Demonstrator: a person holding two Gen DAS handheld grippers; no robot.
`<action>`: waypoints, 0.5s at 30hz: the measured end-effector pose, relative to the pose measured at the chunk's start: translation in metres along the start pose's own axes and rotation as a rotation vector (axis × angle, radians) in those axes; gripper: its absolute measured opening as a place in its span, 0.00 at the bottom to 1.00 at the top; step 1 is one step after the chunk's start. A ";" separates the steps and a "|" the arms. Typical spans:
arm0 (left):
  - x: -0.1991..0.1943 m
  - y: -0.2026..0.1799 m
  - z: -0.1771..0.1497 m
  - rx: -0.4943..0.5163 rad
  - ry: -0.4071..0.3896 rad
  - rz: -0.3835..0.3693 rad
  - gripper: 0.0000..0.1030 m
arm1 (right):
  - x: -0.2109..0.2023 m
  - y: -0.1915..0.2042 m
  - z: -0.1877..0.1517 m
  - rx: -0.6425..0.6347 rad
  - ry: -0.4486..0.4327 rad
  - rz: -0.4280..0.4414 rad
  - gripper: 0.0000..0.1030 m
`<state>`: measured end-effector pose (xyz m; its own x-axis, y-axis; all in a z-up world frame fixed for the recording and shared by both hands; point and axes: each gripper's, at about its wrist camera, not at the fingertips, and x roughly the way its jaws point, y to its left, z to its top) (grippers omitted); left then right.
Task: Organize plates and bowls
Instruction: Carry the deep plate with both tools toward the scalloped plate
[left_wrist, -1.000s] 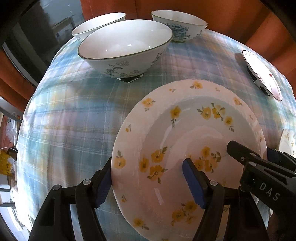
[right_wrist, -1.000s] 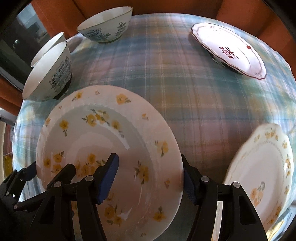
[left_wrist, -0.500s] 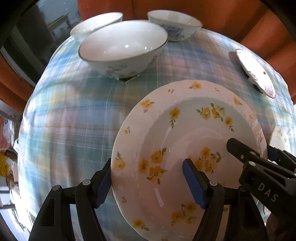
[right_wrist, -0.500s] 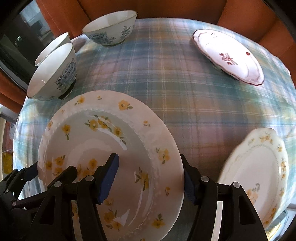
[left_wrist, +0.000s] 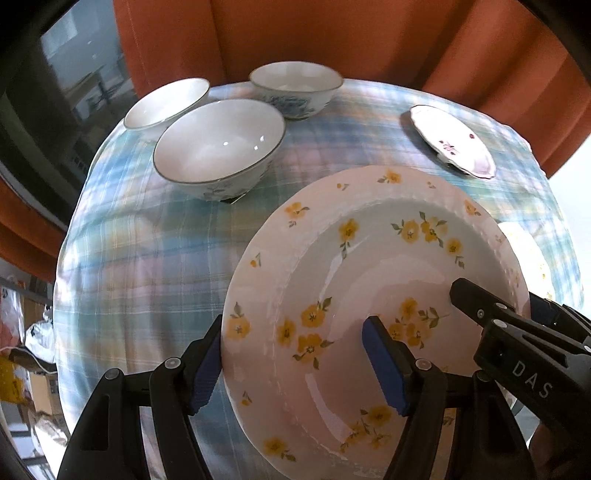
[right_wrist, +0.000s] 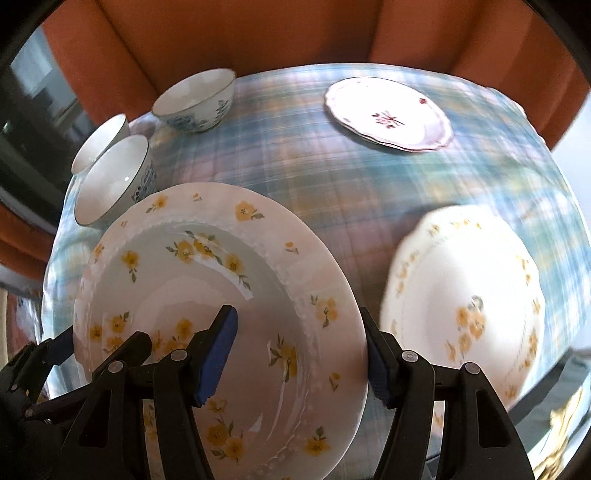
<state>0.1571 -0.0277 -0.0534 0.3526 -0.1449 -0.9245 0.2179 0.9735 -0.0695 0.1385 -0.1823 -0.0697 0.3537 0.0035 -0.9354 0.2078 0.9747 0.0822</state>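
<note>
The left tool (left_wrist: 295, 362) clamps the left rim of the flowered plate (left_wrist: 369, 266), the right tool (right_wrist: 299, 354) its right rim. The plate's near edge is cut off; it tilts above the desk (right_wrist: 295, 162).

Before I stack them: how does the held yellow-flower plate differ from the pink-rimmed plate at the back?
The yellow-flower plate is deep, tilted and gripped by both grippers; the pink-rimmed plate is shallow and lies flat on the tablecloth. One bears scattered yellow flowers, the other a single dark-red motif. Both are white-bodied.
</note>
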 end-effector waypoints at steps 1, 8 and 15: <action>-0.003 -0.001 0.000 0.006 -0.007 -0.002 0.70 | -0.005 -0.002 -0.002 0.007 -0.006 -0.005 0.65; -0.011 -0.020 -0.005 0.016 -0.051 0.016 0.70 | -0.022 -0.014 -0.010 0.031 -0.048 -0.001 0.65; -0.014 -0.053 -0.005 -0.031 -0.058 0.036 0.70 | -0.026 -0.041 -0.006 0.001 -0.061 0.020 0.65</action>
<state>0.1359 -0.0765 -0.0388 0.4120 -0.1186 -0.9034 0.1761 0.9832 -0.0488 0.1153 -0.2212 -0.0507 0.4124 0.0097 -0.9109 0.2009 0.9744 0.1013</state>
